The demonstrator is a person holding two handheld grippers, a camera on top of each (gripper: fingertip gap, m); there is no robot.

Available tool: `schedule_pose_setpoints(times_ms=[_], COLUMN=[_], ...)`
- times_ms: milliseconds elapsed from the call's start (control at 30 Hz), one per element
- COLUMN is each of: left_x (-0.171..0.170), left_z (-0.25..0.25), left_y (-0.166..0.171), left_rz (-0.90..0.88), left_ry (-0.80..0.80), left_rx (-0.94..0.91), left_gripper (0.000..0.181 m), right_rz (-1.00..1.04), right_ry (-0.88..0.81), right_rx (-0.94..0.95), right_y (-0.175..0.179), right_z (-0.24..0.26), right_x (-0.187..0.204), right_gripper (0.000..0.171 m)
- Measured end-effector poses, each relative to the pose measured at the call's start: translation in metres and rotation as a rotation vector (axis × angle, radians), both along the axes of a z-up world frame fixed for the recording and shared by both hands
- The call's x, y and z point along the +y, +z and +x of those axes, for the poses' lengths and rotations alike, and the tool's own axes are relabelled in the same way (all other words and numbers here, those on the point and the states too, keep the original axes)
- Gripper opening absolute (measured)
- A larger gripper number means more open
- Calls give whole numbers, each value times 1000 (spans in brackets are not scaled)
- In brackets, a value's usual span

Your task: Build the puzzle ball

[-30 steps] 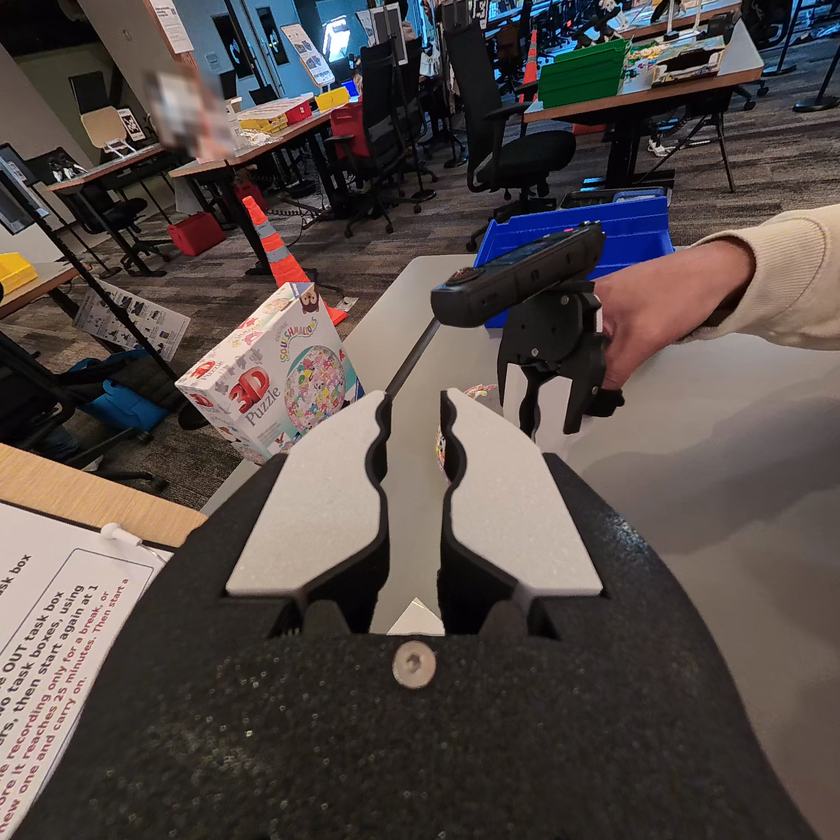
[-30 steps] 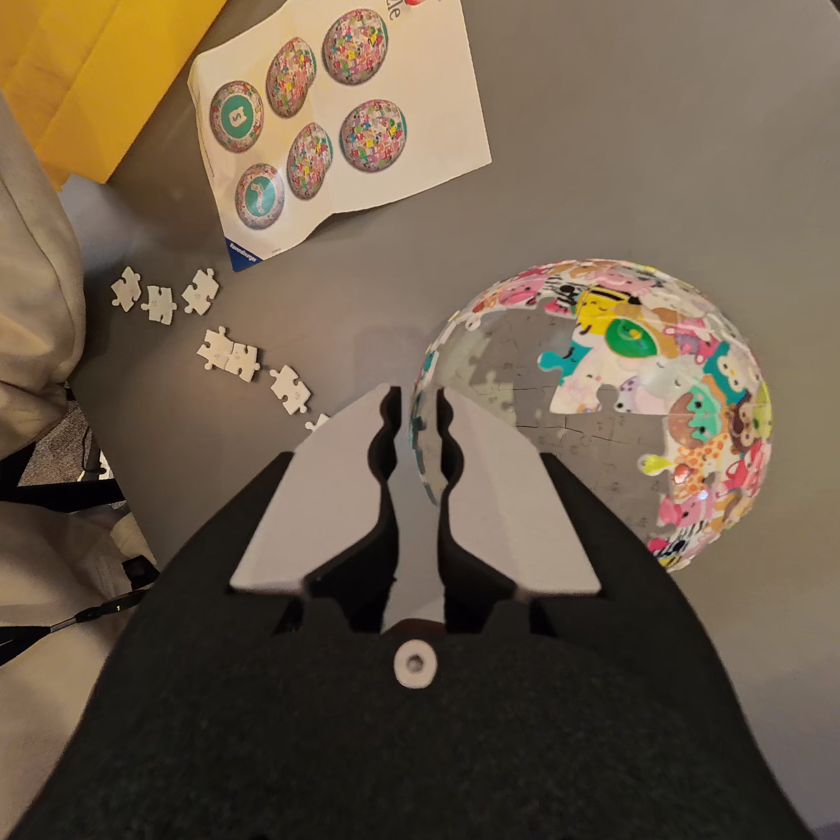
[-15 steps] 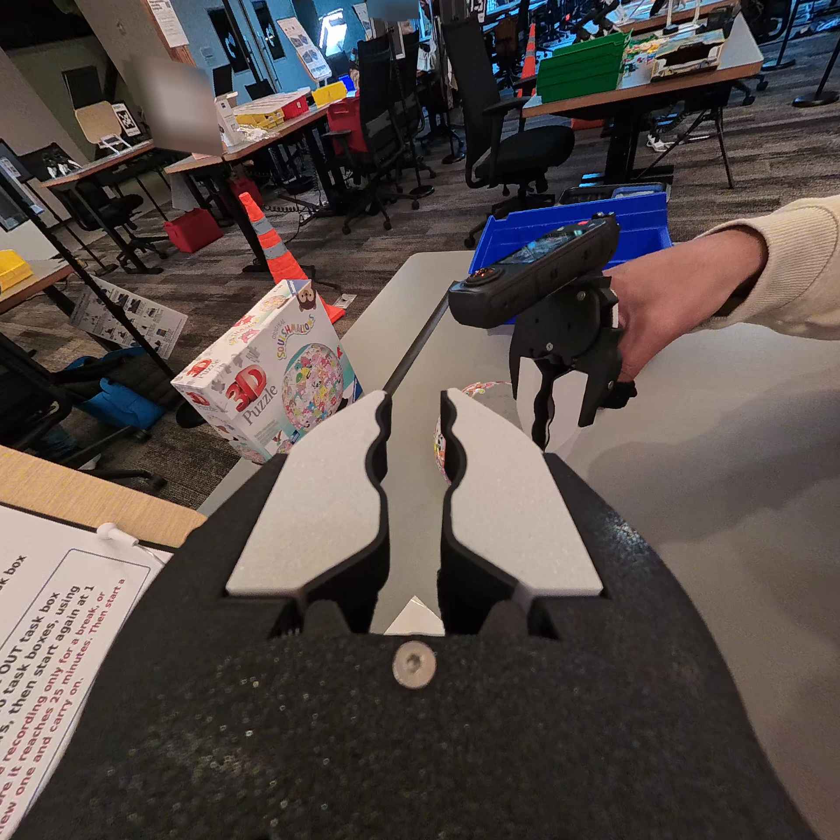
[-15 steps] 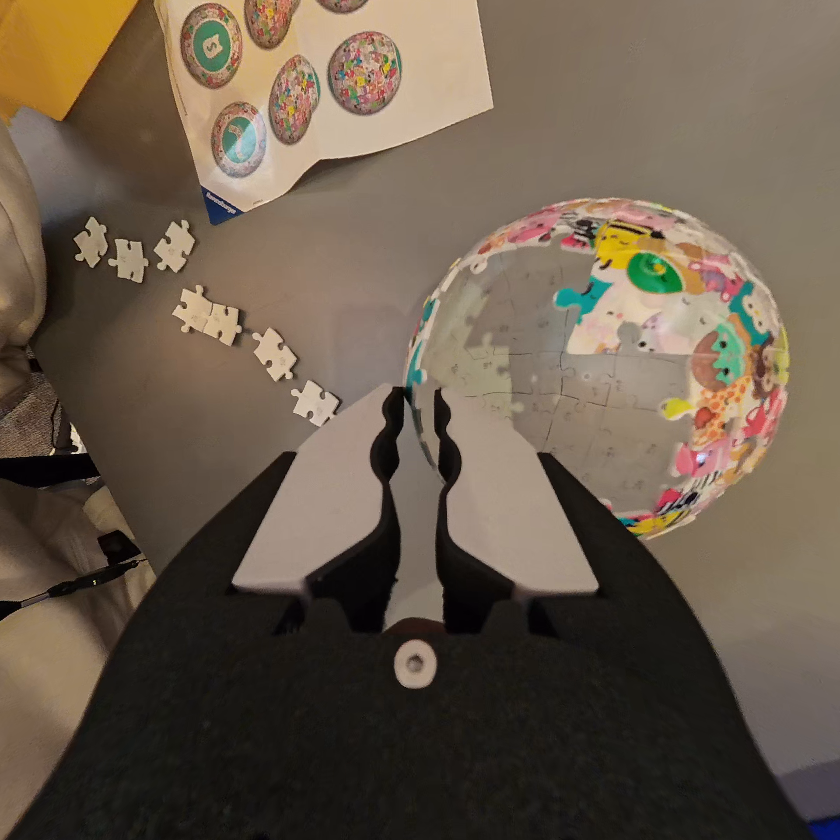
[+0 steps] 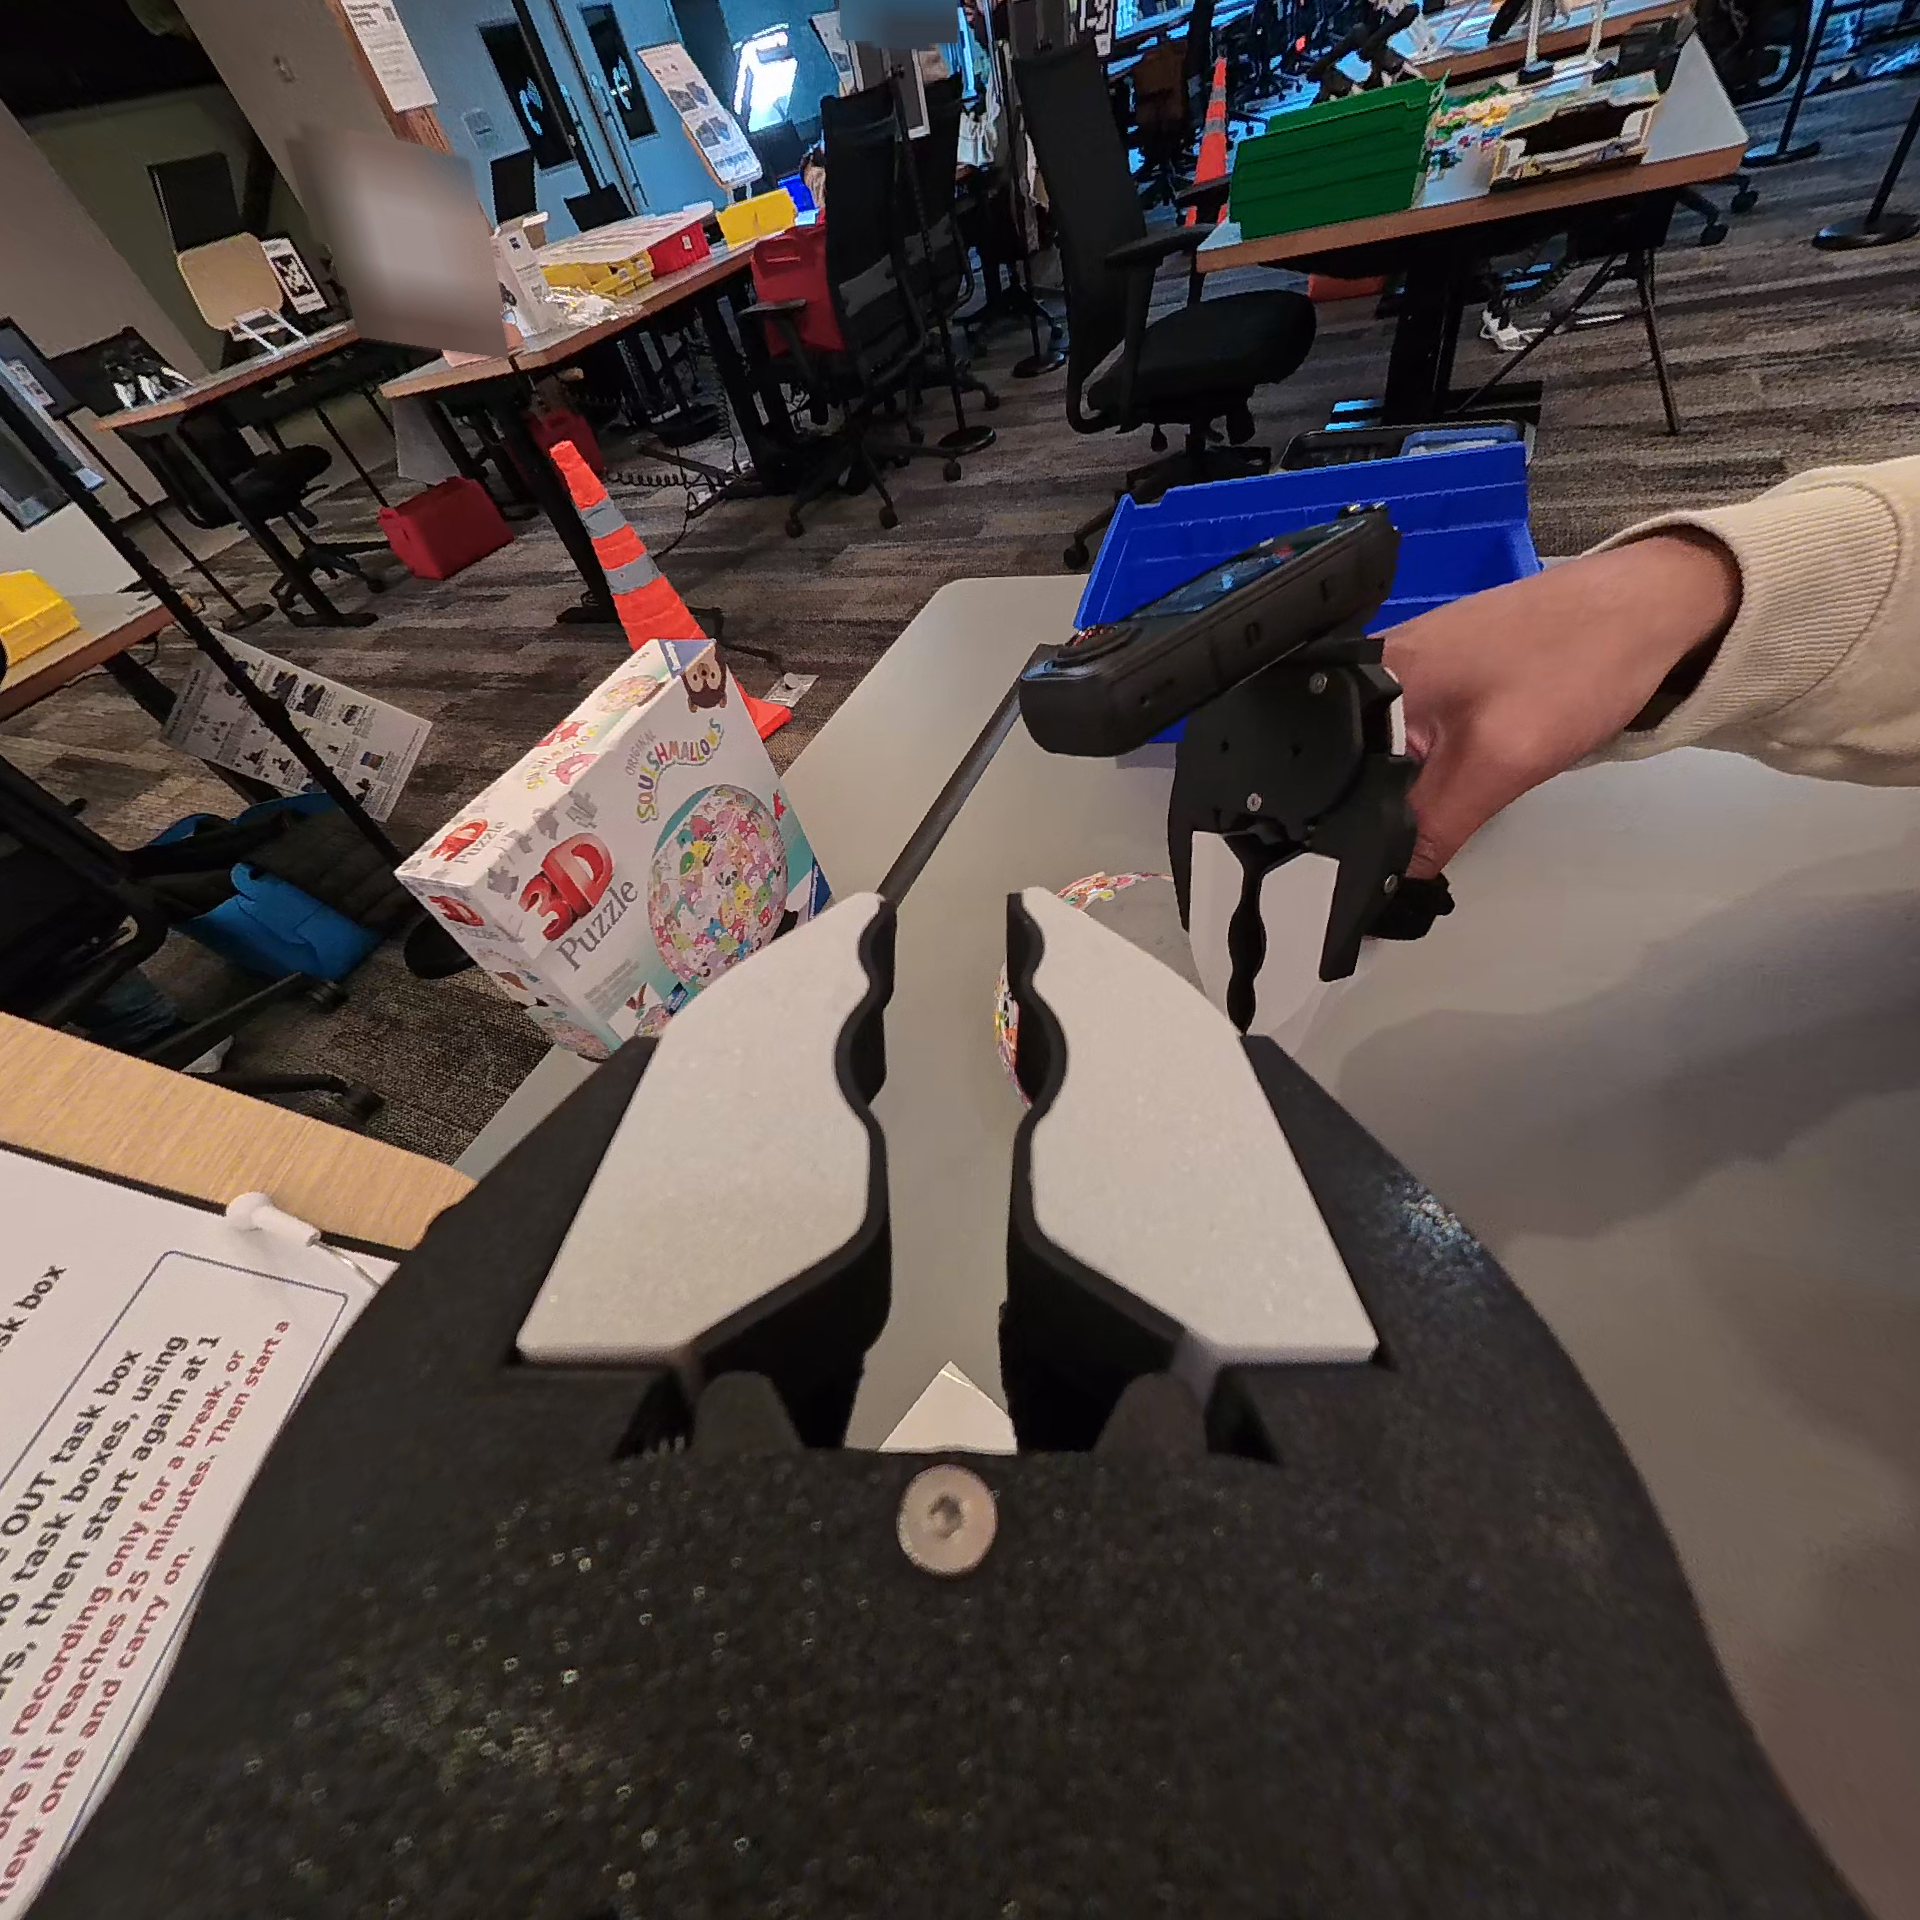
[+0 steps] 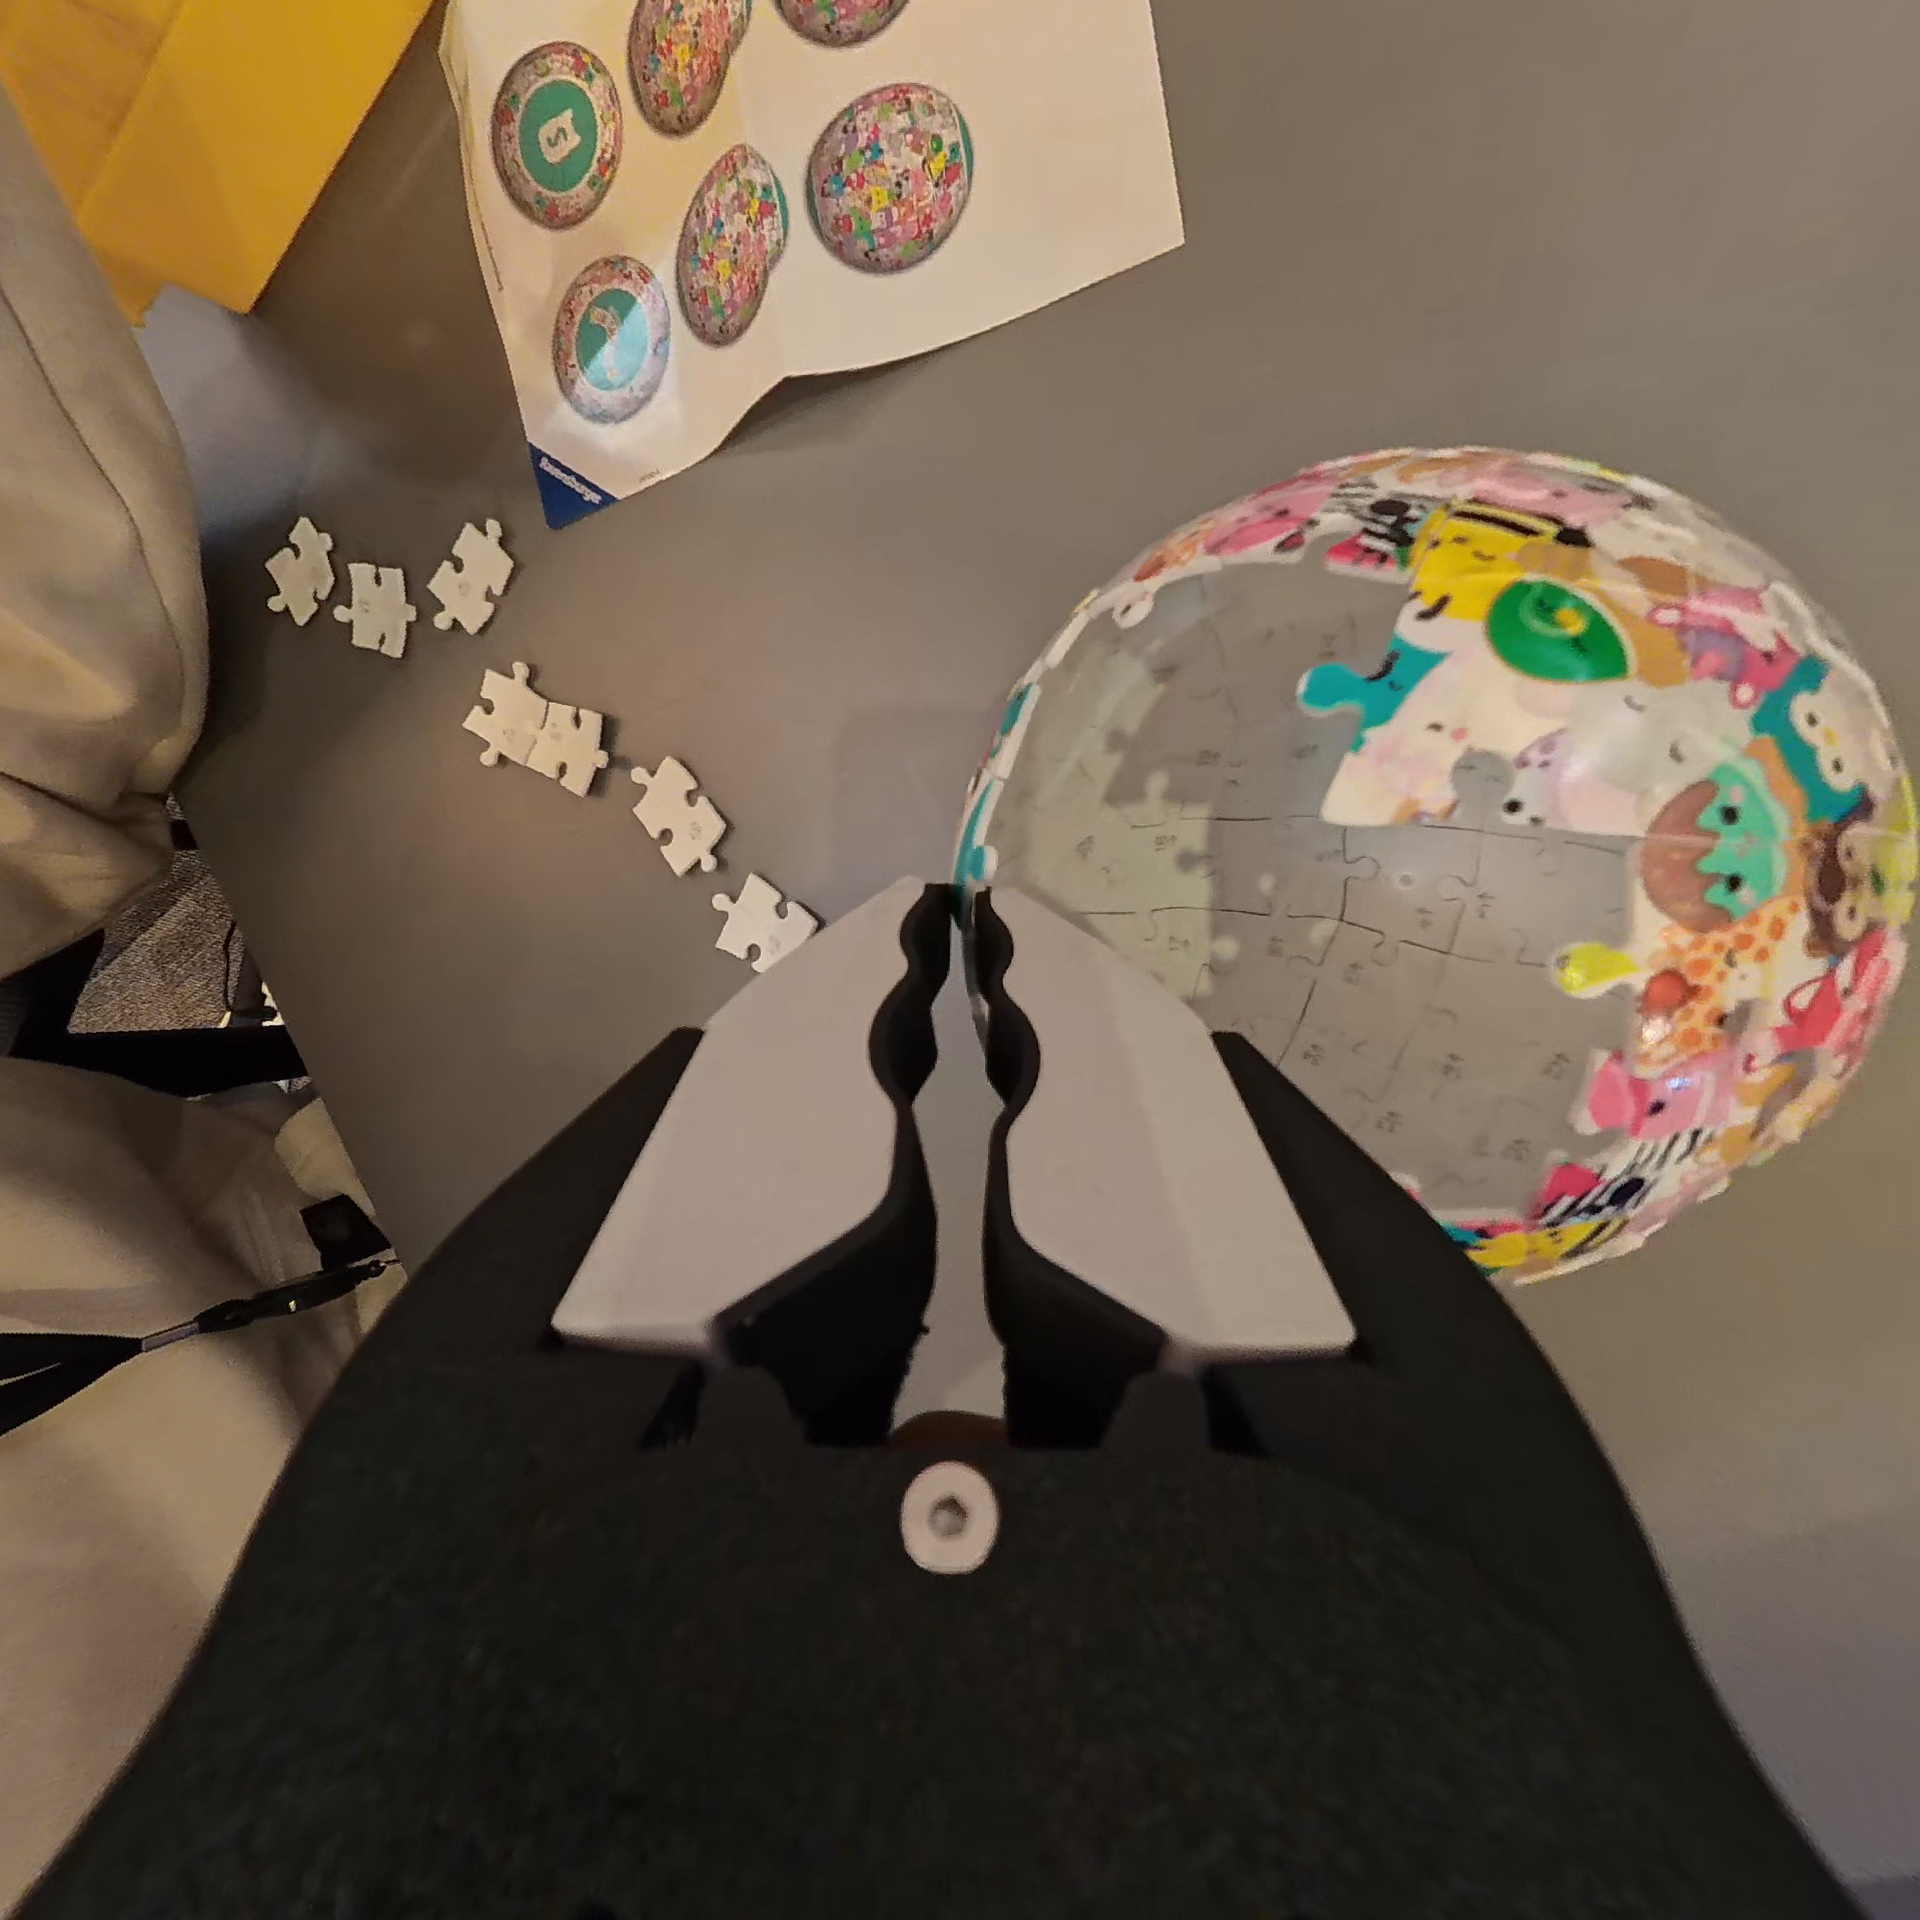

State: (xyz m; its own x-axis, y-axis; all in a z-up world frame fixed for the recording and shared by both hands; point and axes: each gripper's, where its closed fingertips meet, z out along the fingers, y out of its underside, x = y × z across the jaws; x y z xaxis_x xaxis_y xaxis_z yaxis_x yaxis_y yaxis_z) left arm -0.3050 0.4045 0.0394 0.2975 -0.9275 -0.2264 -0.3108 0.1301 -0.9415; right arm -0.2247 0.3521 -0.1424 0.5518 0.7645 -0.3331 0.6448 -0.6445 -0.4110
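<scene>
The puzzle ball (image 6: 1455, 935) lies on the grey table (image 6: 935, 582). It is partly built: bright cartoon pieces cover its right side, and grey piece backs show through a wide gap. My right gripper (image 6: 958, 902) has its jaws nearly together at the ball's left rim and seems to pinch it. Several loose white pieces (image 6: 675, 810) lie face down to the left. In the left wrist view, my left gripper (image 5: 951, 914) is open and empty, low over the table. The ball's top (image 5: 1101, 888) shows just past it, under the right gripper (image 5: 1288, 997).
A folded instruction sheet (image 6: 831, 208) and a yellow bin (image 6: 187, 125) lie beyond the pieces. The puzzle box (image 5: 623, 862) stands at the table's left edge. A blue bin (image 5: 1299, 540) sits at the far end. A printed sheet (image 5: 125, 1507) lies at the near left. My right fingertips sit around 20 cm from my left ones.
My right gripper has come closer to the ball's left rim and its jaws have narrowed from a clear gap to a slit. The left gripper has stayed open and almost still.
</scene>
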Motion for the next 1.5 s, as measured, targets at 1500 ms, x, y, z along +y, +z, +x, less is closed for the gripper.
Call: schedule_pose_setpoints(times_ms=[1500], left_x=[2], left_z=[-3], left_y=[2], left_rz=[-6], left_ry=[5], left_rx=[-18], left_gripper=[19], right_rz=[512], right_ry=[24], right_rx=[-139], right_y=[5], right_z=[8], right_x=[8], right_gripper=[9])
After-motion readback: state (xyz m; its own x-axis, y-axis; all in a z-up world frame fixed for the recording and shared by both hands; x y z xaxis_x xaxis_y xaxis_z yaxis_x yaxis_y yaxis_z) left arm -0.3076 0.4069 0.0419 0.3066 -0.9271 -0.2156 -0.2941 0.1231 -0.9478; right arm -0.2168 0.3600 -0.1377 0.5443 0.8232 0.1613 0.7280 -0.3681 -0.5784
